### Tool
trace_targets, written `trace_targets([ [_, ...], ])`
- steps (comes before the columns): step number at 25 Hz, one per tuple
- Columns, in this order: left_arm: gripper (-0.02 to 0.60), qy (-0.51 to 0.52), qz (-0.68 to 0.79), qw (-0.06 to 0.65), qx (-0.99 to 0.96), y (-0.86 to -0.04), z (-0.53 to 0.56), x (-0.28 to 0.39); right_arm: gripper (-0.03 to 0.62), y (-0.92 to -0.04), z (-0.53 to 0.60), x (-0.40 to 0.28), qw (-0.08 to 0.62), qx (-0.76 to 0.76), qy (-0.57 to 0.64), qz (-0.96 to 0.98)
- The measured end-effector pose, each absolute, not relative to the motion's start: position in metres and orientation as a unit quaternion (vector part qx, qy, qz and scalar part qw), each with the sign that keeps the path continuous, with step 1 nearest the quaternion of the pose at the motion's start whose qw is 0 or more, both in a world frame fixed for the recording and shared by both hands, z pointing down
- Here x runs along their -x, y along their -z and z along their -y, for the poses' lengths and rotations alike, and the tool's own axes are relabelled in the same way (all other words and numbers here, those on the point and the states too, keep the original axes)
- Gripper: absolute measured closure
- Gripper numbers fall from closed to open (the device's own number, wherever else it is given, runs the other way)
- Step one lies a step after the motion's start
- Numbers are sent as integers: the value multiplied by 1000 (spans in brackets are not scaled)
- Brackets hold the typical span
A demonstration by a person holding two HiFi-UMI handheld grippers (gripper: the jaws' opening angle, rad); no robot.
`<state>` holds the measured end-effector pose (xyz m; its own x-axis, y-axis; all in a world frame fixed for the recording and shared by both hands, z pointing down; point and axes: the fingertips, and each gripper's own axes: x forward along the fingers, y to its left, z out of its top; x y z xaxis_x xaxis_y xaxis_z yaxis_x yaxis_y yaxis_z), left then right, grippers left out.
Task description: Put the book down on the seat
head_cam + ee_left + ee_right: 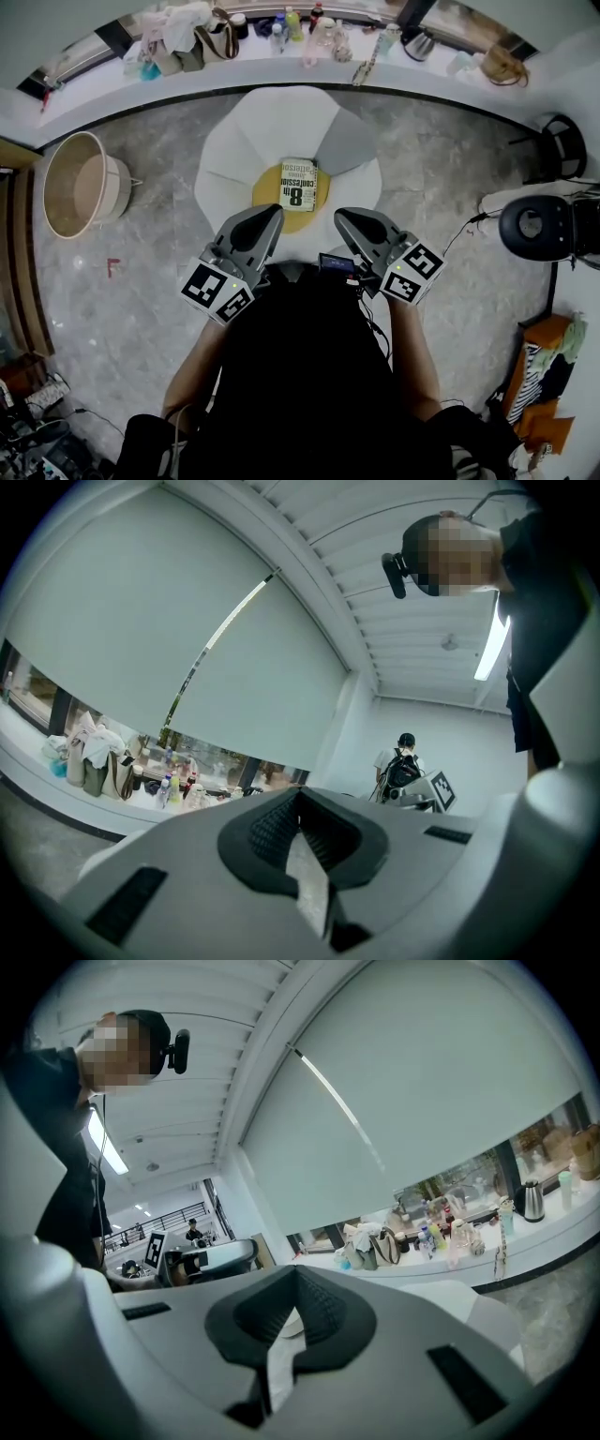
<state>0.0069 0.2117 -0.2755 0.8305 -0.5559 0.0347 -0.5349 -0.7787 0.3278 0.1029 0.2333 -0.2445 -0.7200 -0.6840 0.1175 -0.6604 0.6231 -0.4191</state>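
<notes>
Seeing book (298, 184) lying flat, cover up, on yellow cushion (267, 199) at centre of white seat (225, 155), sitting twd far half of cushion. Judging task as done, or v. nearly: nothing left but clearing away.

Holding L gripper (275, 214) and R gripper (341, 217) side by side close to the body, over near edge of seat, tips pointing twd book but apart from it. Keeping both sets of jaws pressed together on nothing, w/ pads meeting in each gripper view and no book or anything else betw. them.

Watching for what could go wrong from here:
- Bumping book w/ a closed tip if swinging fwd, since both are aiming roughly at it; knocking it askew or off cushion onto the white petals.
- Jogging seat w/ a knee or leg while standing this close; prob. a soft cushion, so possibly tilting book twd rim.
- Stepping sideways w/o looking: basket (80, 183) standing on floor to the left, black stool (539, 225) and a cable (466, 228) to the right, so risking a trip or a snag.

Not expecting book to slide by itself, resting flat and well inside seat.
</notes>
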Motion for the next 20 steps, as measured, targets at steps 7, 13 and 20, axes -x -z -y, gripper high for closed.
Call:
trace_targets([
  [7, 572, 26, 277, 164, -946, 275, -211, -7, 580, 245, -236, -104, 25, 381, 220, -898],
  [13, 572, 23, 270, 164, -949, 271, -212, -6, 580, 240, -237, -104, 25, 389, 226, -893],
  [20, 571, 19, 269, 168, -948, 267, -213, -3, 580, 232, -236, -108, 20, 401, 239, -884],
])
